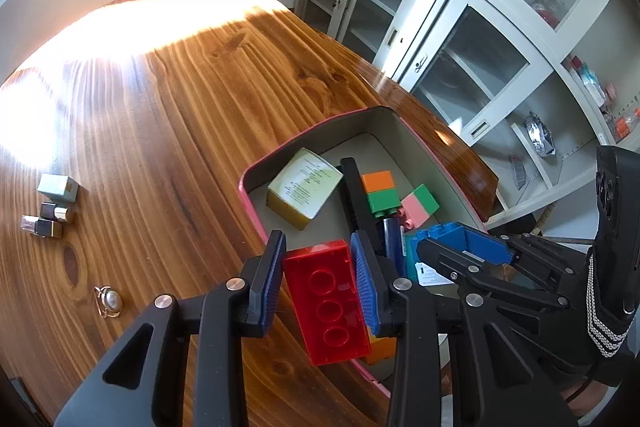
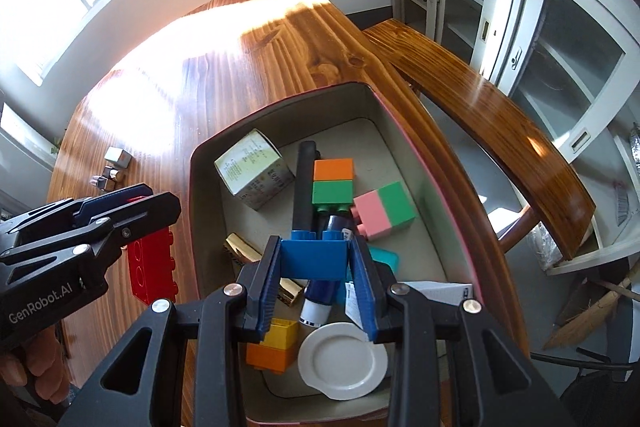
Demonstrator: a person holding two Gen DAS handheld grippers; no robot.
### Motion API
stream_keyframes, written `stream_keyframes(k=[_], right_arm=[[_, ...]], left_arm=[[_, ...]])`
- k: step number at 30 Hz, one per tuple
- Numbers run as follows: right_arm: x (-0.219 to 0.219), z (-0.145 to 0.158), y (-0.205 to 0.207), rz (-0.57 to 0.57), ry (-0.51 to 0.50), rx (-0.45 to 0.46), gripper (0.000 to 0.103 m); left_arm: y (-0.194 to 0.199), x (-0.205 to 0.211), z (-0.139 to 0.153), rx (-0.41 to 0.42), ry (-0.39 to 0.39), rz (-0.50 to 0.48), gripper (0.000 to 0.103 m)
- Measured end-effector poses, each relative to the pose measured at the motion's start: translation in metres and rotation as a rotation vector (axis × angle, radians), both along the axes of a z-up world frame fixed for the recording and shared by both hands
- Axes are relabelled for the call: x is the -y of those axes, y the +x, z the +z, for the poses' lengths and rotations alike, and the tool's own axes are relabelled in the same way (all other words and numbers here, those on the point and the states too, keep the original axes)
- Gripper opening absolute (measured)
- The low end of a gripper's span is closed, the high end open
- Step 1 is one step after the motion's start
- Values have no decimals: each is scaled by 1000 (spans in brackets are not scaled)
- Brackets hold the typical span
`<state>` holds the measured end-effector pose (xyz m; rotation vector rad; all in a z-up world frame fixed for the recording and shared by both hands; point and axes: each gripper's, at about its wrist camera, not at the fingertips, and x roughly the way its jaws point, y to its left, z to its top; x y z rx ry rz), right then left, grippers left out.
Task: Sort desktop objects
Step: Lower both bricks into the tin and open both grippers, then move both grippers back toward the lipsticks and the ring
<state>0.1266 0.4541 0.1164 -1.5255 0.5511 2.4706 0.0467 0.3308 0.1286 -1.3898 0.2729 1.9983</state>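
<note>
My left gripper (image 1: 319,267) is shut on a red brick (image 1: 326,303), held over the near left rim of the pink-edged box (image 1: 256,167). In the right wrist view that red brick (image 2: 154,267) hangs just left of the box wall (image 2: 196,187). Above the box's inside, my right gripper (image 2: 314,261) is shut on a blue brick (image 2: 314,259); in the left wrist view the same blue brick (image 1: 464,243) shows at the right. Inside the box lie an orange-green brick (image 2: 333,183), a pink-green brick (image 2: 384,209), a carton (image 2: 252,171), a black bar (image 2: 304,183) and a white lid (image 2: 342,361).
On the wooden table (image 1: 200,87) left of the box sit a small grey box (image 1: 58,188), two lipstick-like tubes (image 1: 48,221) and a ring (image 1: 108,301). A wooden bench (image 2: 480,115) and white glass cabinets (image 1: 460,27) stand to the right. Sun glare covers the far table.
</note>
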Motion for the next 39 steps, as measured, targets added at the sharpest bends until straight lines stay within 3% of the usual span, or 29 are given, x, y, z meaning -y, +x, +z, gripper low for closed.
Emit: stream_keyframes(k=[11,13,14,18,23,39], right_arm=[[-16,-4,5,-15,-12,9,38],[-17,-6,5,-18,-23,12,38],[-18,-6,5,-20,-29,14,41],[-20,-8,6,-41,-49,12,53],[-21,-3,7,-63,-50,-9,79],[-1,-1,-4,-27,-55,-2,80]], left_arm=[[7,-21,-8,60,-9,-27,38],[6,-20,-9,67,-9,-18,44],[6,-19,-8,59,-9,-11,50],[6,-13,-2,0,-21,17,52],[3,-5,-2,-13,-37,49,52],[-3,29,0,-37,-63,132,52]])
